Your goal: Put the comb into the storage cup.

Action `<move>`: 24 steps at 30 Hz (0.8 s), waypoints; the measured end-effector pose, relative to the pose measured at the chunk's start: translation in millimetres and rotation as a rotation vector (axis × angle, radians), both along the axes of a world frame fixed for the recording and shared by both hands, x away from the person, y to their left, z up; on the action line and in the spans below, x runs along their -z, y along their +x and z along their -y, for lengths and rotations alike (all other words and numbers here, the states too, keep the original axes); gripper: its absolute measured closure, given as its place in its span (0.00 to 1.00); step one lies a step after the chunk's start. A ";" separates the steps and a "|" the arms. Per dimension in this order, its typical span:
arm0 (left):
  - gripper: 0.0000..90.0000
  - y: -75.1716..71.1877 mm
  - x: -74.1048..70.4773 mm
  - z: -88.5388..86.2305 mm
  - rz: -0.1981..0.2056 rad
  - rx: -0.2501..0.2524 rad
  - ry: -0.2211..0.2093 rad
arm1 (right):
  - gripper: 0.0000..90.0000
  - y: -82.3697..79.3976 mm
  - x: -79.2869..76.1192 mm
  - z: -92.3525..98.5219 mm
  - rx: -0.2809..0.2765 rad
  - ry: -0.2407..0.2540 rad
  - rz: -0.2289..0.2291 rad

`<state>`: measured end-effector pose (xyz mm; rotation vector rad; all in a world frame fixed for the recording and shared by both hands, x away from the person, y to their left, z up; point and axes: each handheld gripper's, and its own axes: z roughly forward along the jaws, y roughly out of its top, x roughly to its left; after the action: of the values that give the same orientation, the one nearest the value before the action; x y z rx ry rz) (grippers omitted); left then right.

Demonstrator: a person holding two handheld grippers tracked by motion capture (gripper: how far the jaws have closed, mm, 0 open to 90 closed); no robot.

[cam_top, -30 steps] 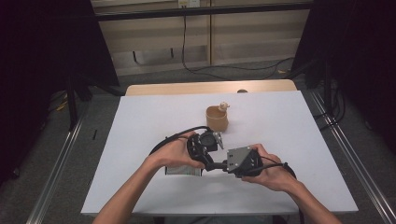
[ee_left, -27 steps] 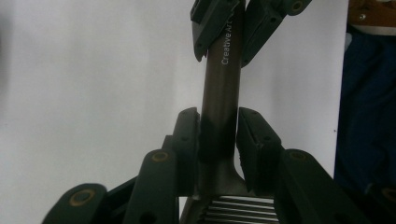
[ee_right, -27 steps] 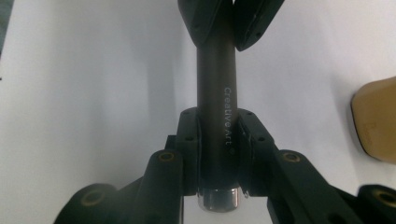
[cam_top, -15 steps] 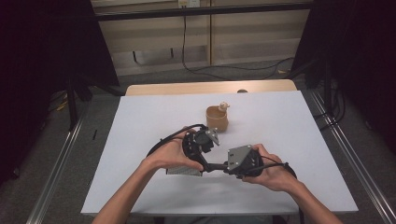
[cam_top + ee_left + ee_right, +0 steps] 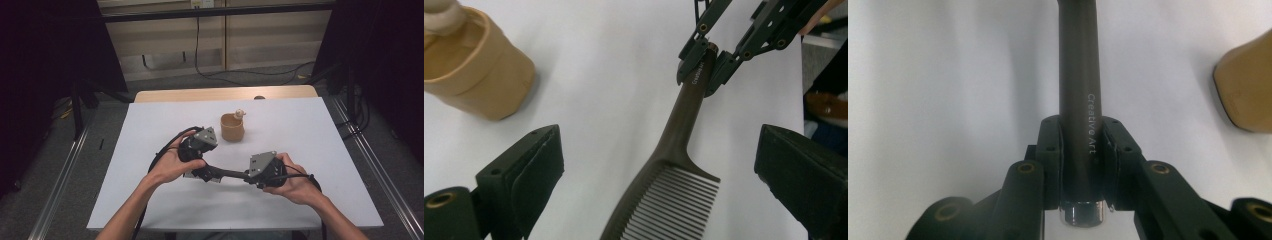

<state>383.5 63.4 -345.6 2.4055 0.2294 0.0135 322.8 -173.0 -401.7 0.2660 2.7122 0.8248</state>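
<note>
A dark comb (image 5: 226,173) hangs level just above the white table (image 5: 150,130), spanning the gap between my two grippers. My right gripper (image 5: 251,176) is shut on the end of the comb's handle (image 5: 1079,75), pads pressed on both sides. My left gripper (image 5: 659,145) has just been opening its jaws; they now stand wide, with the comb's toothed end (image 5: 674,200) between them and untouched. From the left gripper view, the right gripper (image 5: 706,65) shows clamped on the handle tip. A tan cup (image 5: 232,127) stands upright beyond the left gripper (image 5: 200,171).
The tan cup (image 5: 474,75) holds a pale rounded object at its rim (image 5: 240,114). In the right gripper view the cup (image 5: 1248,95) sits at the right edge. A wooden strip (image 5: 225,93) borders the table's far edge. Cables trail from both grippers.
My left gripper's jaws have opened off the comb's toothed end, and that hand has drawn a little to the left and up. The right gripper has kept still, holding the handle.
</note>
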 end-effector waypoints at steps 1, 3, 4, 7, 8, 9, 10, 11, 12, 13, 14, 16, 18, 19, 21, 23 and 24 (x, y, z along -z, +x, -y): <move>0.06 0.4 -1.2 -4.2 -0.001 -0.004 -0.017 | 0.81 0.3 -0.3 1.5 0.007 0.003 -0.005; 0.06 0.1 -1.9 -10.1 0.004 -0.019 -0.042 | 0.81 0.7 -1.6 4.2 0.025 0.016 -0.010; 0.06 0.3 -1.8 -13.7 0.018 -0.033 -0.060 | 0.81 0.6 -2.6 5.6 0.034 0.024 -0.015; 0.06 0.6 -2.2 -21.6 0.036 -0.076 -0.095 | 0.81 0.4 -4.5 8.5 0.047 0.038 -0.022; 0.05 0.3 -2.4 -23.9 0.040 -0.086 -0.106 | 0.81 0.8 -4.5 10.2 0.053 0.042 -0.022; 0.05 0.0 -3.2 -27.7 0.055 -0.099 -0.124 | 0.81 0.7 -4.3 11.3 0.063 0.047 -0.027; 0.05 -0.4 -3.8 -30.0 0.059 -0.111 -0.137 | 0.81 1.1 -3.7 13.6 0.075 0.054 -0.028; 0.05 -0.7 -4.8 -33.2 0.057 -0.125 -0.150 | 0.81 1.2 -3.5 15.2 0.082 0.056 -0.033; 0.05 -0.6 -5.3 -36.0 0.056 -0.133 -0.166 | 0.81 1.4 -3.0 17.2 0.087 0.059 -0.034; 0.05 -1.5 -5.9 -38.3 0.058 -0.148 -0.181 | 0.81 0.9 -2.8 19.1 0.099 0.061 -0.031; 0.05 -2.0 -6.1 -40.9 0.059 -0.159 -0.200 | 0.81 0.6 -2.7 21.4 0.108 0.067 -0.036; 0.05 -3.4 -6.3 -43.2 0.068 -0.171 -0.203 | 0.81 -0.6 -2.6 26.1 0.136 0.082 -0.045; 0.05 -6.2 -6.0 -44.8 0.092 -0.198 -0.212 | 0.81 -1.3 -2.6 28.9 0.152 0.097 -0.061; 0.05 -7.7 -5.9 -45.5 0.106 -0.224 -0.209 | 0.81 -2.3 -2.7 29.8 0.171 0.098 -0.060; 0.05 -9.4 -5.5 -47.2 0.096 -0.246 -0.228 | 0.81 -2.7 -2.6 32.3 0.201 0.108 -0.066; 0.05 -11.6 -4.6 -48.8 0.092 -0.237 -0.239 | 0.81 -1.7 -1.8 35.5 0.236 0.124 -0.067; 0.05 -13.0 -3.5 -49.1 0.102 -0.246 -0.240 | 0.81 -1.5 -1.6 36.5 0.246 0.128 -0.066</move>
<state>370.5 112.5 -342.1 2.1190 0.4522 0.2093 321.4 -209.5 -400.1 0.6506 2.6184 0.9309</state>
